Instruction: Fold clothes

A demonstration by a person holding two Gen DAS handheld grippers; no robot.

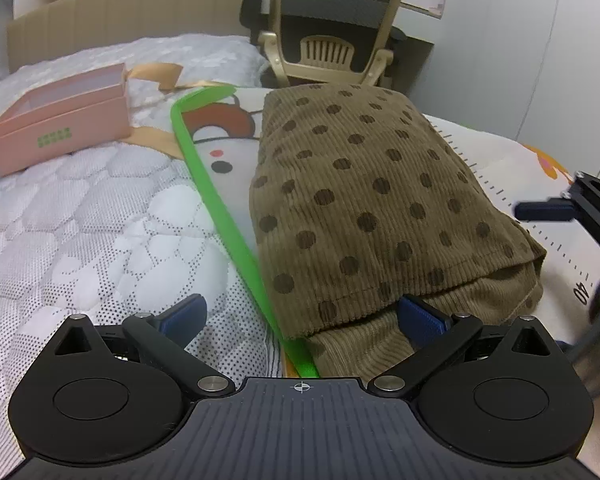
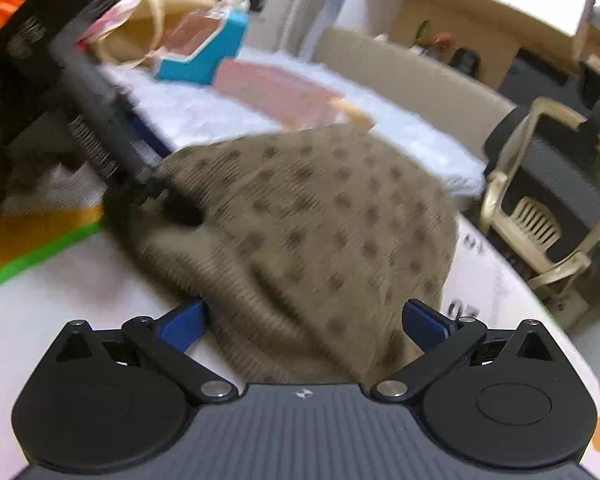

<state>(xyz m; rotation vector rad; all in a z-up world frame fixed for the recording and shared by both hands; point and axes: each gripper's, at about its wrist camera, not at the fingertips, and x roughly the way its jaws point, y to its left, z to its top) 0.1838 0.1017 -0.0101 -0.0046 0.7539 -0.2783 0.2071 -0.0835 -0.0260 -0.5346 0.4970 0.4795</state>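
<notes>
- The brown dotted corduroy garment (image 1: 364, 200) lies doubled over on a white mat (image 1: 500, 168) with a green border (image 1: 208, 184) and printed ruler marks, spread on the bed (image 1: 100, 216). Its top layer ends in a stitched hem near you, and a plainer layer pokes out beneath it.
- That bundle is compact, with layers stacked, so it fits either a fold just laid down or one about to be doubled again; the pictures do not settle which.
- Your left tongs (image 1: 300, 316) are released, jaws spread wide. One blue pad sits at the mouth of the fold, under the hem, and the other hangs over the quilted bed, so nothing is pinched between them.
- Your right tongs (image 2: 304, 320) are also spread wide, with the garment (image 2: 312, 216) lying between the pads; this view is blurred, so you cannot tell whether either pad touches the cloth.
- In the left view, the right tongs (image 1: 556, 208) sit at the garment's far side, placing your two tools at opposite edges of the bundle, probably to square it.
- Beyond the mat, a pink box (image 1: 60, 128) rests on the bed, well apart from the garment, and an office chair (image 1: 328, 24) stands past the bed's edge.
</notes>
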